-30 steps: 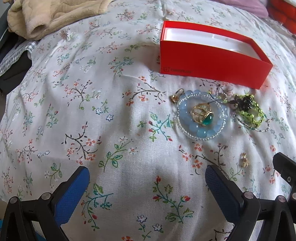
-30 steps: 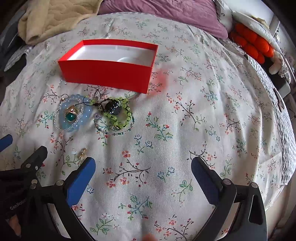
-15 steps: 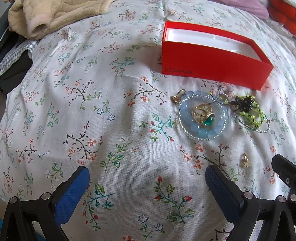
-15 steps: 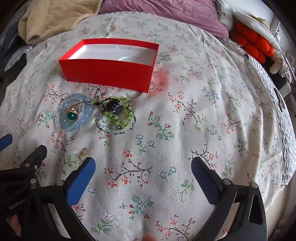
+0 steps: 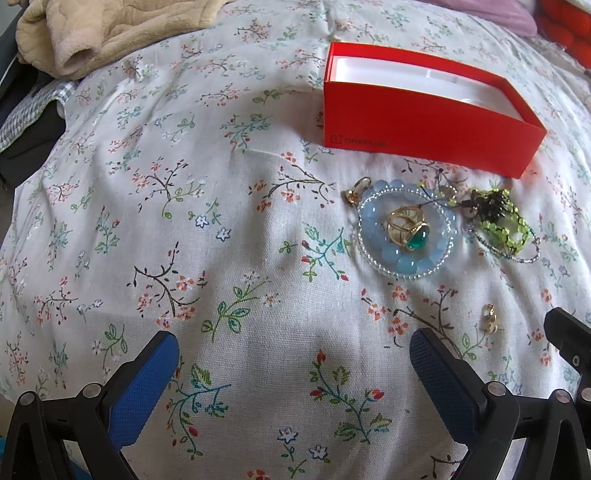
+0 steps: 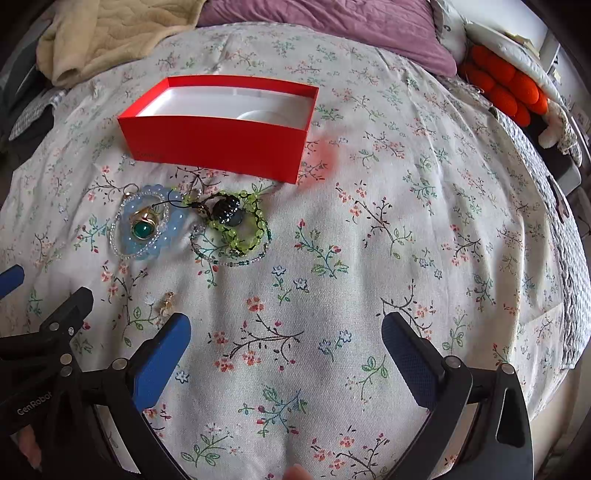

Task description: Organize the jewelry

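Right wrist view, floral bedspread (image 6: 369, 258), red box (image 6: 218, 147), purple pillow (image 6: 332, 26)

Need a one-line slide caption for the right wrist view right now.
Open right gripper hovers over floral bedsheet; beaded bracelets and green-stone gold ring lie before empty open red cardboard box.

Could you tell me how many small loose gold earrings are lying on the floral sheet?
2. One small gold earring lies alone near the grippers; another gold earring touches the pale blue beaded bracelet on its far-left side. More may hide in the tangled green beaded bracelet.
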A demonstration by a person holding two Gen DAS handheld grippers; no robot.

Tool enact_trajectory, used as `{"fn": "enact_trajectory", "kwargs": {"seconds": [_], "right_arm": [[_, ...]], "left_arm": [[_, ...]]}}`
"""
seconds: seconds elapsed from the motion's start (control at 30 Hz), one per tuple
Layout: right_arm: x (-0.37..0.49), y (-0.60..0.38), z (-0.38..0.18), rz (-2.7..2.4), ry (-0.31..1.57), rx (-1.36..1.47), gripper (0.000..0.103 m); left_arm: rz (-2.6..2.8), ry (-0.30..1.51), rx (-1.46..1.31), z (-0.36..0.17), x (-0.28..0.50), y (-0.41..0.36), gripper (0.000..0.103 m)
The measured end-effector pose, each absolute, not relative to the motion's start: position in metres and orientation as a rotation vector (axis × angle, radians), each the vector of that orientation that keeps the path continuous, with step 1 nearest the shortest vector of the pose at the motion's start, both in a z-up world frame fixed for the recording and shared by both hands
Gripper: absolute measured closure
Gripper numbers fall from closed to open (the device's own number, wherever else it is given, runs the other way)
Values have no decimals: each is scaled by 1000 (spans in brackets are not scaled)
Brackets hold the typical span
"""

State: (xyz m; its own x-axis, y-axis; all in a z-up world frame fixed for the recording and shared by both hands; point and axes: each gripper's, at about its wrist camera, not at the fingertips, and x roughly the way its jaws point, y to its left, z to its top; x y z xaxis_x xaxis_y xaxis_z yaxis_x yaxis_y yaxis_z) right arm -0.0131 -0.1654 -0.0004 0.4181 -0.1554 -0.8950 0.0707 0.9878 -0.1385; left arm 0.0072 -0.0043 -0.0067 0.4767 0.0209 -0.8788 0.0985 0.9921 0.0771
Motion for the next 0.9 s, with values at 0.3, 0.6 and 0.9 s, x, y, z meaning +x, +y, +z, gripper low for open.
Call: {"fn": "enact_trajectory", "kwargs": {"seconds": [0.3,0.6,0.9], "right_arm": [[-13,-165,-1,-142,1131,-84,0],[-13,-165,-1,-142,1131,-85,0],[-13,-165,0,-143,1131,-85,0]], "left_arm": [[-47,1074,123,-6,8,-4,0],[-47,1074,122,-6,8,-5,0],[-50,1083,112,-5,8,-4,0]]}}
